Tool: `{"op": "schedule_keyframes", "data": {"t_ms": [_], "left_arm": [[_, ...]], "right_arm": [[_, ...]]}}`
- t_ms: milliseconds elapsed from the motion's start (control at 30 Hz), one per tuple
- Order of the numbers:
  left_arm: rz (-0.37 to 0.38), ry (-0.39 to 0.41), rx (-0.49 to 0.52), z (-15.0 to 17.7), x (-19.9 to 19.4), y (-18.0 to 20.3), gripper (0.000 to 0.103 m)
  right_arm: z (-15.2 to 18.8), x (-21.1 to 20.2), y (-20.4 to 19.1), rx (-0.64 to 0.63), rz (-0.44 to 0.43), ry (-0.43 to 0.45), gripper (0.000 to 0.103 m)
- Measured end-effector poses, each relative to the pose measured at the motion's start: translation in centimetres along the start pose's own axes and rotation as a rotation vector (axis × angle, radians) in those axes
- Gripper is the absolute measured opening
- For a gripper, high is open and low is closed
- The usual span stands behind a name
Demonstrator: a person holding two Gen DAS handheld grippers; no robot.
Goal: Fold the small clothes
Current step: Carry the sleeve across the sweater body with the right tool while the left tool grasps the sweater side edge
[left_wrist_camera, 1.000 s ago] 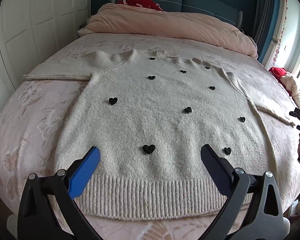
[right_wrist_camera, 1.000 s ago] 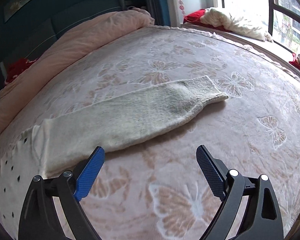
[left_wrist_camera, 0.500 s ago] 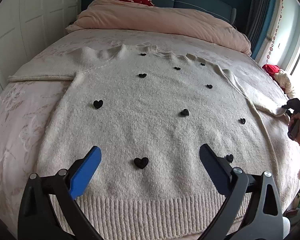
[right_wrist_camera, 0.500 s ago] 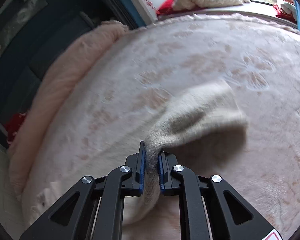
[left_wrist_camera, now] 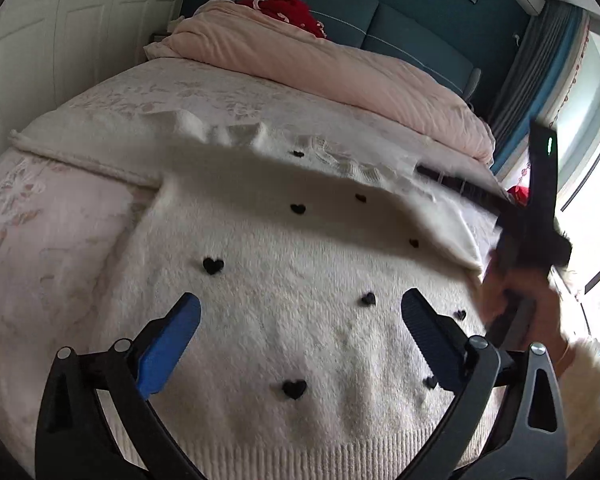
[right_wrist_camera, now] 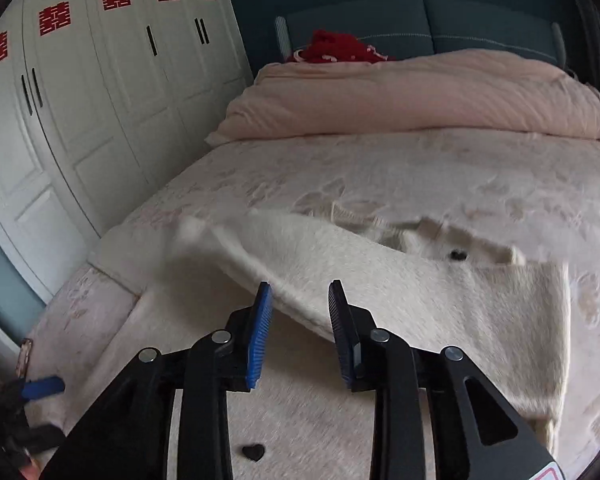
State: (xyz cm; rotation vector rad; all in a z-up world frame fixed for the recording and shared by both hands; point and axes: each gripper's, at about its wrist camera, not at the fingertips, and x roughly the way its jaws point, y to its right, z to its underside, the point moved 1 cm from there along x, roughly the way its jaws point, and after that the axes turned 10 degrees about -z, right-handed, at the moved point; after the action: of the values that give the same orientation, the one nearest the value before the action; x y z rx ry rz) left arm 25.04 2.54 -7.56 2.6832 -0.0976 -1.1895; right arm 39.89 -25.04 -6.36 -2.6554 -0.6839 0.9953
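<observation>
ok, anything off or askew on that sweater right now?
Nothing damaged. The sweater lies flat on the bed; its right sleeve is folded across the chest, slanted. The right hand-held gripper is opening, letting it go.

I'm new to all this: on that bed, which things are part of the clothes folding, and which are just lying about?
Part of the job:
- cream knitted sweater with black hearts
- its sleeve folded across the chest
- right gripper, jaws opening
- left gripper, open

Lying about:
- pink quilt
- red cloth
- white wardrobe
</observation>
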Motion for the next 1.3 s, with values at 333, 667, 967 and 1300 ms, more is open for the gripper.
{"op": "schedule_keyframes", "data": {"t_ms": [333,667,967,1300], "left_arm": [[0.106,-0.104,-0.231,-8.3,13.4,-1.4,0.097],[0.113,-0.139,-0.362,-9.8,20.8,0.1,0.061],[0.107,-0.193,-0.314,-9.6,22.6,-1.0,0.008],[0.215,-0.214,-0.465,-10.3,20.3,-0.2,0.081]], "right_arm": [[9.2,-8.5,9.7,0.427,0.102,0.015,0.040],[8.5,-6.0,16.3,0.711,-0.033,0.157,0.039],[9.7,-8.0,20.0,0.727,0.108,0.168,0.008],[9.7,-10.3,13.6,0.533,0.119,0.107,0.018]]}}
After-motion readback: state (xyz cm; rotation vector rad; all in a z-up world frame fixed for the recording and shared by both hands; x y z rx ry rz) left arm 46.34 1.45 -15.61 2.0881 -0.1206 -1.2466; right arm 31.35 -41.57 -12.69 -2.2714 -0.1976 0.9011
